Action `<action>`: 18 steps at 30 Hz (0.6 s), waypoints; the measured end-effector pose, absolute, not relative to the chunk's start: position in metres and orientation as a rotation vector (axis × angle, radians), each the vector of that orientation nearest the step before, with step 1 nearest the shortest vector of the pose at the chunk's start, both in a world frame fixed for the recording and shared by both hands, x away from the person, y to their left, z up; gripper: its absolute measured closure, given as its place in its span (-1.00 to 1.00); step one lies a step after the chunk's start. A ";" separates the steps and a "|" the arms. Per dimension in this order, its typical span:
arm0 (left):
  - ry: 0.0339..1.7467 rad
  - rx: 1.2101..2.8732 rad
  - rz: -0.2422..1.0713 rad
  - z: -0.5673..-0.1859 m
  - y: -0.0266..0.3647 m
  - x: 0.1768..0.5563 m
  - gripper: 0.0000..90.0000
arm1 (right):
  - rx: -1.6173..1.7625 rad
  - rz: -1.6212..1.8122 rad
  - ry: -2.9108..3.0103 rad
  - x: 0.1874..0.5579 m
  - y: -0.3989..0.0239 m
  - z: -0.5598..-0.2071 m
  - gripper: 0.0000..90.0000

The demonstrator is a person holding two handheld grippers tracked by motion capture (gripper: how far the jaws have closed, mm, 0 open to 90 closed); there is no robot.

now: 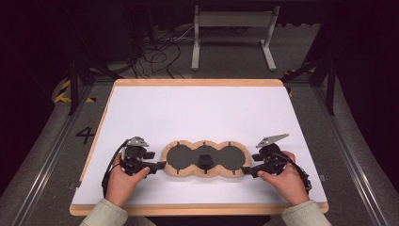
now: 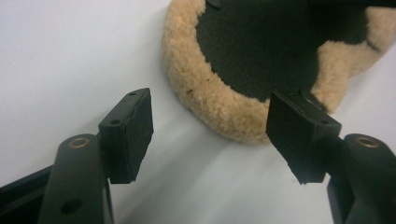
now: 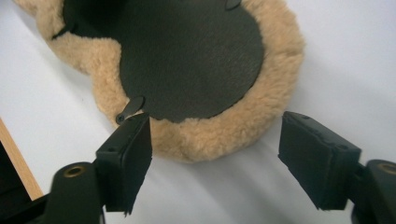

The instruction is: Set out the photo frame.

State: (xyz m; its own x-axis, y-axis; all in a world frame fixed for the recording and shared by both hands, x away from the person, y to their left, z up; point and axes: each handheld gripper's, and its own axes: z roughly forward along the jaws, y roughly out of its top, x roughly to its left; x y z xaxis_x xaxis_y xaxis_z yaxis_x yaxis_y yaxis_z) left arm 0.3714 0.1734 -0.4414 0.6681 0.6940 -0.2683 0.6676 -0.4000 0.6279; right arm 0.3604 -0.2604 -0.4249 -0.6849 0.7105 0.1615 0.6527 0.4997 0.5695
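Note:
A flat pad point(image 1: 181, 157) with three round black lobes and a tan fleece rim lies on the white tabletop point(image 1: 197, 113), near its front edge. My left gripper point(image 1: 160, 165) sits at the pad's left end, held in a hand. Seen from the left gripper view, my left gripper point(image 2: 212, 135) is open, with the fleece rim point(image 2: 205, 88) just ahead of the pads and untouched. My right gripper point(image 1: 245, 169) is at the pad's right end. From the right gripper view, my right gripper point(image 3: 222, 158) is open, jaws wide either side of the rim's point(image 3: 205, 135) end, not pressing it.
The tabletop has a wooden border point(image 1: 197, 82). Behind the table, a grey metal stand point(image 1: 233, 21) and loose cables point(image 1: 160, 56) lie on the floor. Metal rails point(image 1: 47, 155) run along both sides of the table.

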 end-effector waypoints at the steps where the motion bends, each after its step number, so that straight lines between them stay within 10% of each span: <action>1: 1.042 2.149 0.033 -0.442 0.173 0.372 -0.29 | 1.200 0.931 2.649 0.360 -0.259 -0.426 -0.46; 18: 1.014 2.144 -0.116 -0.452 0.162 0.379 -0.36 | 1.204 0.878 2.745 0.367 -0.250 -0.436 -0.71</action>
